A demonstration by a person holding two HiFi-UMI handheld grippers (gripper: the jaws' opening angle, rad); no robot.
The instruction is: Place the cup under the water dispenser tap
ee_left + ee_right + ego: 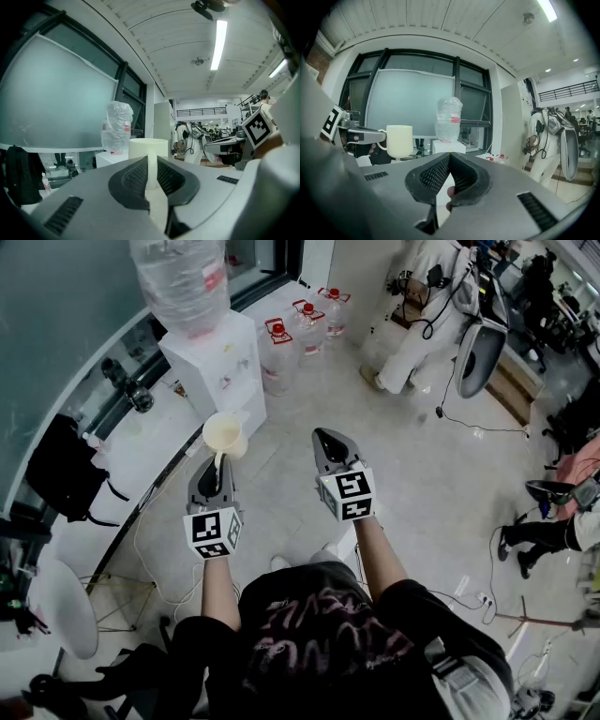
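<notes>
**While the cup rides in your left gripper, the dispenser is not yet reached**

As things stand, you are in the carrying step. Your left gripper (pixel 151 165) has its jaws clamped on the handle of the cream cup (pixel 223 435), pads pressed on either side of it. The cup hangs upright in the air, mouth up. In the head view it sits just short of the white water dispenser (pixel 220 362), close to its front face and apart from it. The big clear bottle (pixel 183 277) stands upside down on top of the dispenser. The taps on the front are too small to make out properly from here, so judge their place as you close in.

Your right gripper (pixel 450 161) is off to the side with its jaws together and nothing held between them. It has no part in this step, so keep it out of the way.

What comes next, as I judge it:
- Carry the cup forward to the dispenser's front, keeping it level.
- Line its mouth up beneath a tap and set its base down on whatever ledge is there.
- Part the jaws only once the cup stands on its own.

Mind the spare bottles (pixel 305 329) on the floor beside the dispenser.
</notes>
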